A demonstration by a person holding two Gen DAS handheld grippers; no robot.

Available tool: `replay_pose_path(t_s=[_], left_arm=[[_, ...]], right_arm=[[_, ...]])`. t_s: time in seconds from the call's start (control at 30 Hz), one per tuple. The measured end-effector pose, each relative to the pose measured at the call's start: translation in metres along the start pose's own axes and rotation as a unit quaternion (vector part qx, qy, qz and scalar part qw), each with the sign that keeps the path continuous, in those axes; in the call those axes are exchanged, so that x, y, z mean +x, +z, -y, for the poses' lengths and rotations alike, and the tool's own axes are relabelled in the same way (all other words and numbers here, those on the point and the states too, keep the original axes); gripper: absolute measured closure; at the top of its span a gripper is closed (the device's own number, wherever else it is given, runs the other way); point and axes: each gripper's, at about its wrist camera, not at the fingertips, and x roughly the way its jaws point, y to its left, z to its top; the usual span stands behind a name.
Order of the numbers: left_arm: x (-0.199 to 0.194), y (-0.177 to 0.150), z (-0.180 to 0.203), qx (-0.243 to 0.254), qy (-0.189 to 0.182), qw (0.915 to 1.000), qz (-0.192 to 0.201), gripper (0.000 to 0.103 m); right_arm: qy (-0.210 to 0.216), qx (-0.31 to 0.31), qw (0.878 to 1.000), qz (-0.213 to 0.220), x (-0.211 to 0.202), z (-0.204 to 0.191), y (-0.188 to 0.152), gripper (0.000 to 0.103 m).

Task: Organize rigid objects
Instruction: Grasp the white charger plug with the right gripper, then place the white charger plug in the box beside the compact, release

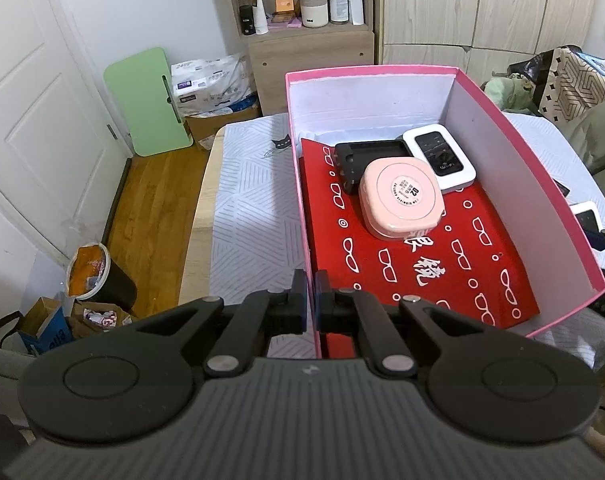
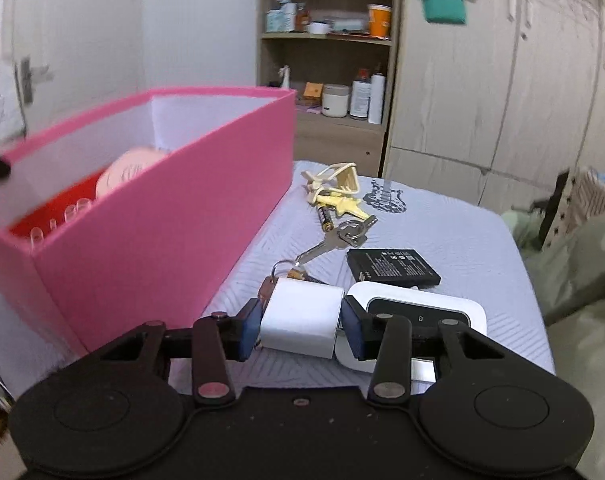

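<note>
Inside the pink box point(image 1: 502, 148) lie three devices; left gripper point(image 1: 310, 292) clenches its wall, right gripper point(image 2: 300, 320) grasps a white charger point(image 2: 300, 316).

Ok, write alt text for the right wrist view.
The right gripper clamps a white charger block on a grey mat, beside a pink box. Behind it lie keys, a black battery and a white device.
</note>
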Motion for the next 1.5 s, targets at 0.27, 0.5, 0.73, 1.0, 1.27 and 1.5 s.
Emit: replay_pose_path(t_s=[0.27,0.5,0.73,1.0,1.27,1.5], left_arm=[[0.0,0.0,-0.002,-0.008,-0.007,0.9999,0.002,0.1],[0.001,0.001,-0.002,-0.001,-0.005,1.0,-0.001,0.1],[0.0,0.001,-0.001,0.0,-0.007,1.0,-0.003,0.1],[-0.001,-0.001,-0.005,-0.007,-0.019,0.9998,0.002,0.1],[0.0,-0.001,-0.003,0.008,-0.019,0.9998,0.0,0.099],[0.001,0.0,-0.008,-0.004,-0.028,0.9996,0.004,0.099]], right_arm=[[0.061,0.061,0.996,0.034,-0.032,0.024,0.017,0.055],[0.183,0.002,0.979,0.085,-0.075,0.011,0.074,0.055],[0.155,-0.146,0.976,0.047,-0.033,-0.043,0.137,0.055],[0.09,-0.22,0.971,-0.022,0.043,-0.084,0.154,0.055],[0.049,-0.274,0.958,-0.074,0.087,-0.094,0.151,0.055],[0.115,-0.273,0.948,-0.113,0.085,-0.107,0.147,0.055]])
